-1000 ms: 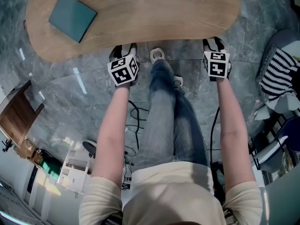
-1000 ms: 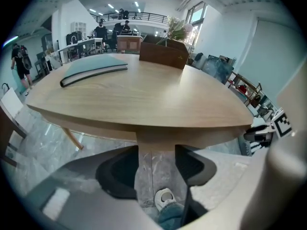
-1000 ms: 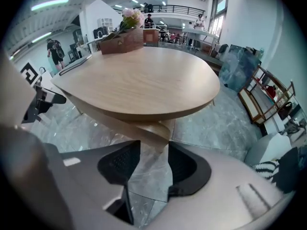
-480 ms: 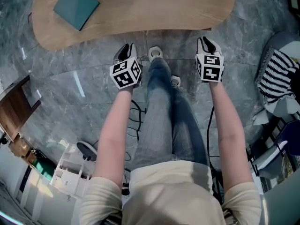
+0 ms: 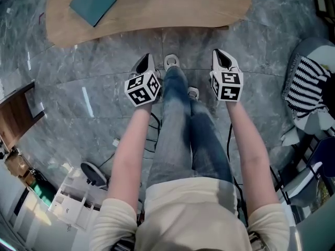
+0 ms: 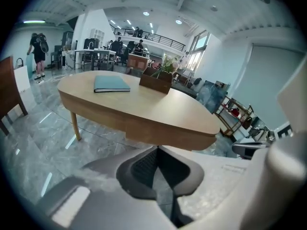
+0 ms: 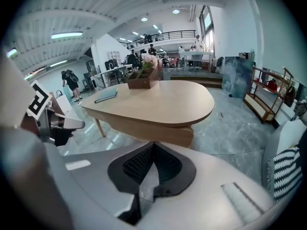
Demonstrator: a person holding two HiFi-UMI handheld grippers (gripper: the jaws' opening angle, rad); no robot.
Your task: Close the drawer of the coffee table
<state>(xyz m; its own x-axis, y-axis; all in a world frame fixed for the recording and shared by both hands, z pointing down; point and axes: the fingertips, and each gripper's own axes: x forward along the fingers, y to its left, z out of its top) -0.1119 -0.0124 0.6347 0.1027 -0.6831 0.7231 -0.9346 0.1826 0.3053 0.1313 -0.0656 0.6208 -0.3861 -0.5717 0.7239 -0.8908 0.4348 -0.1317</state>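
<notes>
Drawer (image 6: 178, 137) is judged flush beneath the surface (image 6: 144, 104), well apart from both grippers. Left gripper (image 6: 157, 148) and right gripper (image 7: 153, 143): jaws just closed together, nothing held. Any remaining gap should be pushed squarely.

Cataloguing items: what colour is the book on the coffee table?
Teal book, clearest in head view.

Matt wooden coffee table (image 5: 167, 4), glossy stone floor (image 5: 63, 72).

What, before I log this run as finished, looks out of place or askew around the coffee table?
Nothing stands out. The drawer looks pushed in under the coffee table, the teal book lies flat on top, and the wooden flower box stands upright.
</notes>
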